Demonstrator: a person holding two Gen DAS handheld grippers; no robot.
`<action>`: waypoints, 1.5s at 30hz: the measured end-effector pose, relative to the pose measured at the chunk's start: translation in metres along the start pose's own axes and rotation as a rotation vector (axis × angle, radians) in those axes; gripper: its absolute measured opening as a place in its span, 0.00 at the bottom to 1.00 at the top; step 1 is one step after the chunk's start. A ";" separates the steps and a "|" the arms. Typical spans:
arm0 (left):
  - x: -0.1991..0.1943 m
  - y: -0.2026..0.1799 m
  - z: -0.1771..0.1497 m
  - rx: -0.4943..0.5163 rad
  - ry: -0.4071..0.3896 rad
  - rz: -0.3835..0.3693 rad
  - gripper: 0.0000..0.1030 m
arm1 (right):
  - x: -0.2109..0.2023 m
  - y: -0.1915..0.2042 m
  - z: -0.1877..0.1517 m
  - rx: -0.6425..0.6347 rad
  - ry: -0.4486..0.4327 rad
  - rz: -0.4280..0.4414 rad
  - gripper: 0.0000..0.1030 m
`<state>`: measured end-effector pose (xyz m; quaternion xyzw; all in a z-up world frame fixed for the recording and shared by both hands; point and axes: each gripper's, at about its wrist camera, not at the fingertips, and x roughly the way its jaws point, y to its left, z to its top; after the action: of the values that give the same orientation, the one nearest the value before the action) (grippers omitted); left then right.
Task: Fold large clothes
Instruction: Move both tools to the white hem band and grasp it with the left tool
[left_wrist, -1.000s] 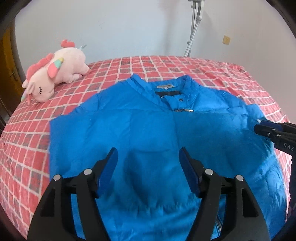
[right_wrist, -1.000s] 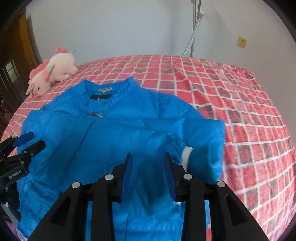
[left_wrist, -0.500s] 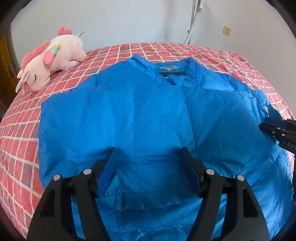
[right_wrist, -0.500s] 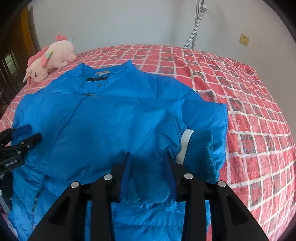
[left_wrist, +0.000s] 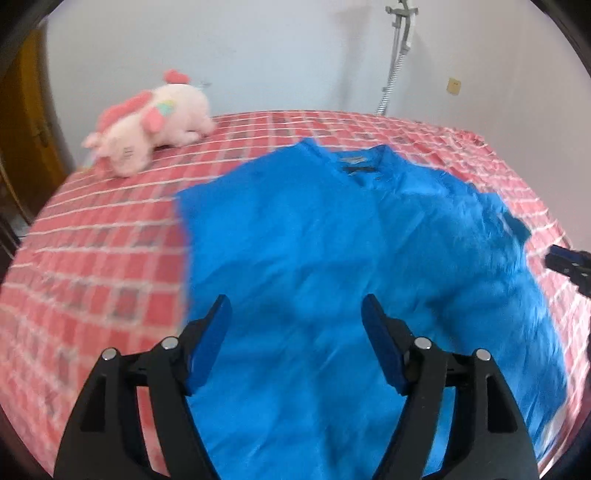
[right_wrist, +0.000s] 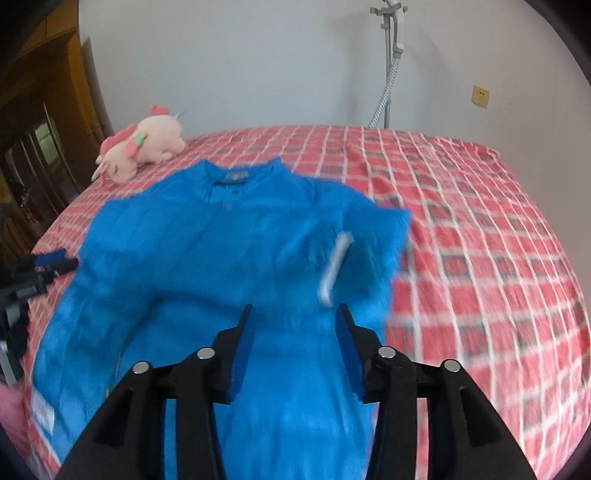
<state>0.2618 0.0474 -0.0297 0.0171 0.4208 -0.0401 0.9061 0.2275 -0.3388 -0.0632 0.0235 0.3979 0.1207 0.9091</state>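
A bright blue padded jacket (left_wrist: 332, 251) lies on the red checked bed (left_wrist: 103, 258), collar toward the far wall, with its sleeves folded across the chest. It also shows in the right wrist view (right_wrist: 207, 266), where a white lining strip (right_wrist: 334, 266) shows at the folded cuff. My left gripper (left_wrist: 295, 314) is open and empty above the jacket's lower left part. My right gripper (right_wrist: 293, 325) is open and empty above the jacket's lower right part. Each gripper shows at the edge of the other's view: the right (left_wrist: 569, 262), the left (right_wrist: 40, 264).
A pink plush unicorn (left_wrist: 147, 122) lies at the bed's far left corner, also in the right wrist view (right_wrist: 140, 147). A garment steamer pole (right_wrist: 388, 66) stands against the white wall behind the bed. A wooden door (right_wrist: 48, 147) is at the left.
Both grippers have lifted and pulled back from the jacket. The right gripper opened and let go of the sleeve, which now lies across the chest. The left side now lies narrower.
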 end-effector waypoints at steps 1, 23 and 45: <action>-0.008 0.007 -0.011 -0.001 0.010 0.020 0.71 | -0.007 -0.002 -0.010 0.003 0.012 0.011 0.46; -0.084 0.051 -0.183 -0.190 0.160 -0.076 0.78 | -0.088 -0.009 -0.177 0.106 0.145 0.125 0.66; -0.094 0.029 -0.198 -0.201 0.071 -0.186 0.15 | -0.086 0.006 -0.195 0.093 0.095 0.200 0.16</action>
<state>0.0532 0.0944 -0.0863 -0.1115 0.4544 -0.0809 0.8801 0.0283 -0.3643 -0.1338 0.0995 0.4414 0.1929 0.8706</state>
